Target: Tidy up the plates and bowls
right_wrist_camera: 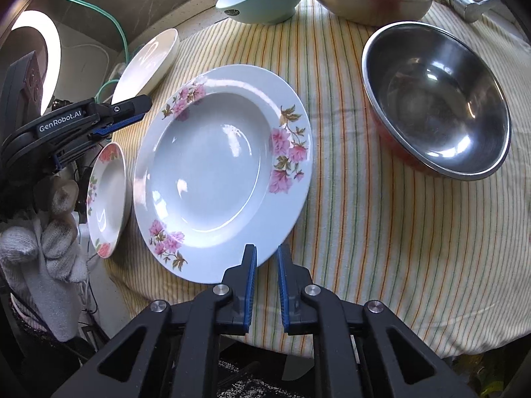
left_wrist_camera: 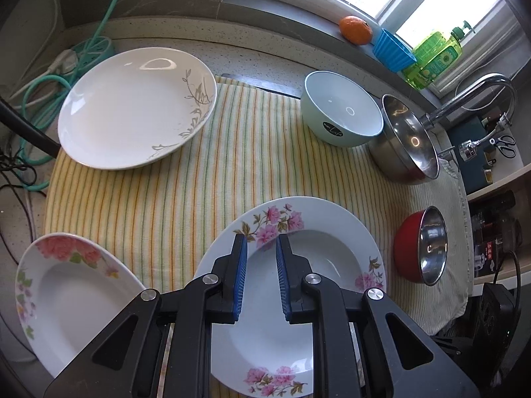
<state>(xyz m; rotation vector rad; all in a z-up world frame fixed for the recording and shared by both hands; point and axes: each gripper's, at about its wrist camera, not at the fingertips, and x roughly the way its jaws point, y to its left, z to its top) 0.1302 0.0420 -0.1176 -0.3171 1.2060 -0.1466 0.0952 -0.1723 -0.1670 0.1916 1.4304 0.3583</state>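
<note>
On the striped cloth (left_wrist_camera: 186, 179) covering the table, a small rose-patterned plate (left_wrist_camera: 69, 295) lay at the near left edge, with a large white plate with grey sprigs (left_wrist_camera: 132, 109) behind it. In the middle sat the wide pink-flowered plate (right_wrist_camera: 219, 172), nothing stacked on it. The left tool (left_wrist_camera: 260, 252) hung above that plate, its blue pads narrowly apart and holding nothing. The right tool (right_wrist_camera: 266, 258) hovered at the plate's near rim, likewise nearly closed and empty. To the right stood a mint bowl (left_wrist_camera: 341, 109), a large steel bowl (left_wrist_camera: 408, 139) touching it, and a red-sided steel bowl (right_wrist_camera: 438, 99) nearer.
</note>
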